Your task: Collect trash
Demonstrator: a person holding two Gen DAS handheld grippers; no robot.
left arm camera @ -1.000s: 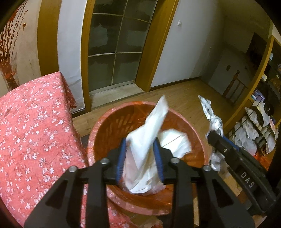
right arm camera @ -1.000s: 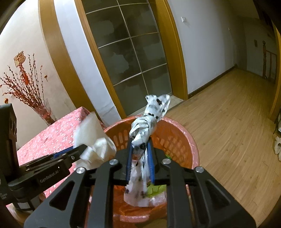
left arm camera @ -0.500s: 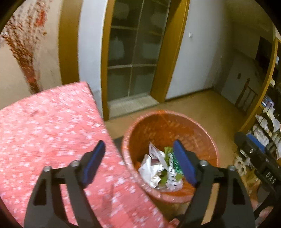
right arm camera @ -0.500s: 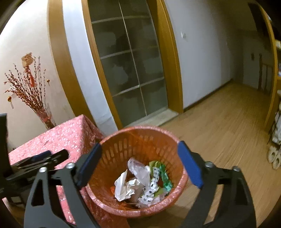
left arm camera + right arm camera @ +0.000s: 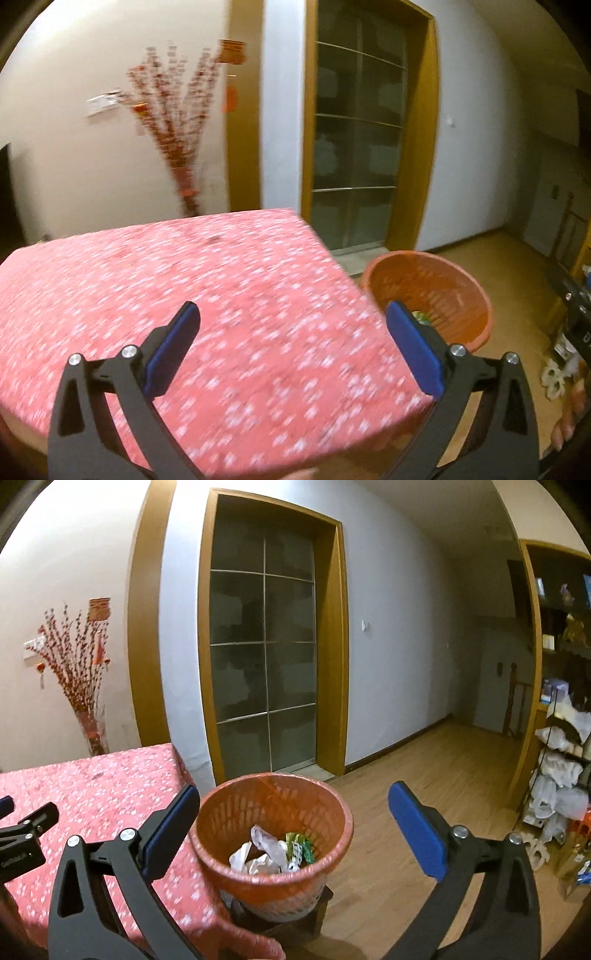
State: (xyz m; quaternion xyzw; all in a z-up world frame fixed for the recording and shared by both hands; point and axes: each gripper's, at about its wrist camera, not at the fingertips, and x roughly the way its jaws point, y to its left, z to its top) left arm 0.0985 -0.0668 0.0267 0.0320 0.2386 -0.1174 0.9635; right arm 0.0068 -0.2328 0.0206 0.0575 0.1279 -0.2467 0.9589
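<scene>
Trash [image 5: 273,853] lies in basket [image 5: 332,853]; both grippers' jaws gape wide, holding nothing

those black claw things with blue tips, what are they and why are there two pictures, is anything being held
They are two hand-held grabbing tools; a person holds one in each hand, no robot arm. Each carries a wide-angle camera looking forward along its two fingers, so each picture is one tool's view.

The left claw looks over a table with a red flowered cloth; no trash shows on the cloth, though this view is blurred. The right claw looks down at an orange trash basket standing beside the table on a dark low stand. Crumpled white and green trash lies in the basket.

Both claws are spread wide open and hold nothing. The black part at the left edge of the right view is the other claw.
</scene>
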